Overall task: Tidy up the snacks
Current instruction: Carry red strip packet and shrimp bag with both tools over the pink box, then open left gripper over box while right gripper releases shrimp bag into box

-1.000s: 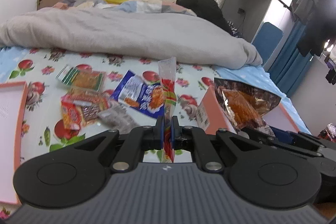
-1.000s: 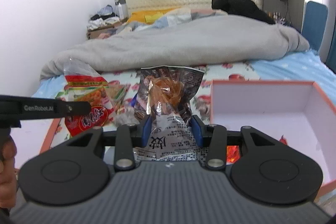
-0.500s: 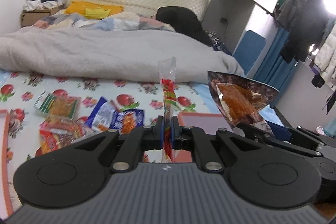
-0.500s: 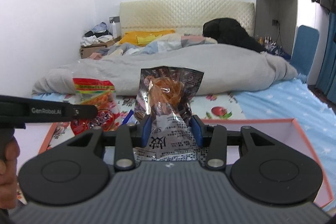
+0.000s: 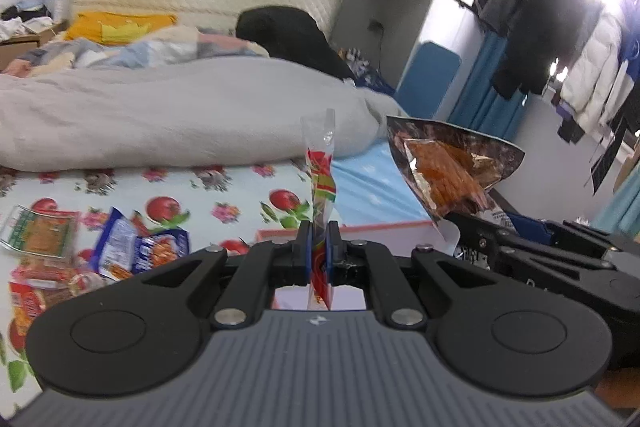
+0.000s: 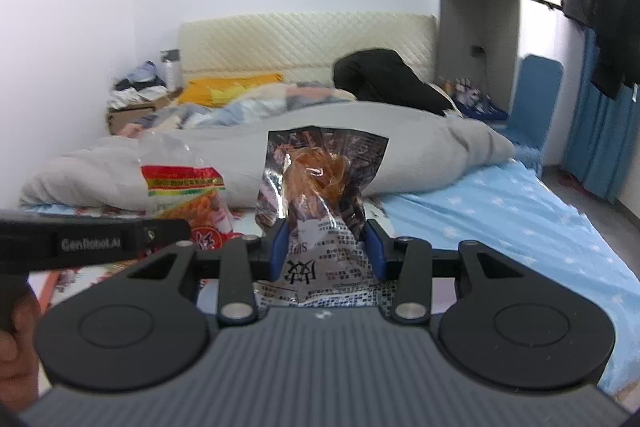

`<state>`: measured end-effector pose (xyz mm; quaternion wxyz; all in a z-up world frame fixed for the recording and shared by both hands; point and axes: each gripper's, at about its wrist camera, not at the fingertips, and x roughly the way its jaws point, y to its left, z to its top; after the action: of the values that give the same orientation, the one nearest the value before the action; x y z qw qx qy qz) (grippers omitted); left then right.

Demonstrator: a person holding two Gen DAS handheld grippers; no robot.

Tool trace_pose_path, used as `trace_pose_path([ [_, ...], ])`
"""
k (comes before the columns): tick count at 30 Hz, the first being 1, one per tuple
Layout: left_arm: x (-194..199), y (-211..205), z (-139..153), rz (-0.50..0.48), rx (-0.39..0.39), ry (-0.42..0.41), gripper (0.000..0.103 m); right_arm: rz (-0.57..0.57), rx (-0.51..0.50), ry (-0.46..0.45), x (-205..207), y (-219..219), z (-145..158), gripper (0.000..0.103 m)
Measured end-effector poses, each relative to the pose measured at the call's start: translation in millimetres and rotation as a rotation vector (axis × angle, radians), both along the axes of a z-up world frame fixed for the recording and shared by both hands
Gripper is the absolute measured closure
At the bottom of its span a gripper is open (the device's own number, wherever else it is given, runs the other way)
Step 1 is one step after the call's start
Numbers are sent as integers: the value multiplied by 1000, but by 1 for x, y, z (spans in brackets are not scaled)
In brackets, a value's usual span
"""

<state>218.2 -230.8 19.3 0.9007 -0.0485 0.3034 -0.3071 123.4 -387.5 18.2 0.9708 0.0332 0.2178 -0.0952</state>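
My left gripper (image 5: 319, 243) is shut on a thin red, green and clear snack packet (image 5: 320, 183), seen edge-on and standing upright above the rim of an orange-edged box (image 5: 360, 228). In the right wrist view this packet (image 6: 182, 193) shows its printed face beside the left gripper (image 6: 176, 229). My right gripper (image 6: 326, 243) is shut on a dark foil packet of orange snack (image 6: 320, 171), held upright. The same foil packet (image 5: 448, 167) is at the right of the left wrist view. Both packets hang in the air above the bed.
Loose snacks lie on the flowered sheet at left: a blue packet (image 5: 136, 247), a green one (image 5: 40, 231), red ones (image 5: 36, 291). A grey duvet (image 5: 180, 115) fills the bed behind. A blue chair (image 5: 430, 75) and hanging clothes (image 5: 560, 39) are at right. A hand (image 6: 16, 339) holds the left gripper.
Both grippers have risen and swung to the right with their packets still gripped. The loose snacks slid left and the box sank low in both views.
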Motion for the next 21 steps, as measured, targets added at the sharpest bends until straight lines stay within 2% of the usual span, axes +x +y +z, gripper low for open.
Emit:
trace_pose_path([
  [4,11,-33,-21,-42,30,61,96,-33,29,71,5,-23,-20,59],
  [7,13,-56,-34,-93,84,69,96,-40,72,124,8,-36,-37,59],
  [11,26,-77,-56,-127,121,146,96,-40,127,178,13,-48,-54,59],
  [17,36,-92,-76,-142,189,189,95,-61,75,262,20,-53,-79,59],
  [21,41,-96,-90,-140,217,233,95,-69,93,299,19,-58,-95,58],
])
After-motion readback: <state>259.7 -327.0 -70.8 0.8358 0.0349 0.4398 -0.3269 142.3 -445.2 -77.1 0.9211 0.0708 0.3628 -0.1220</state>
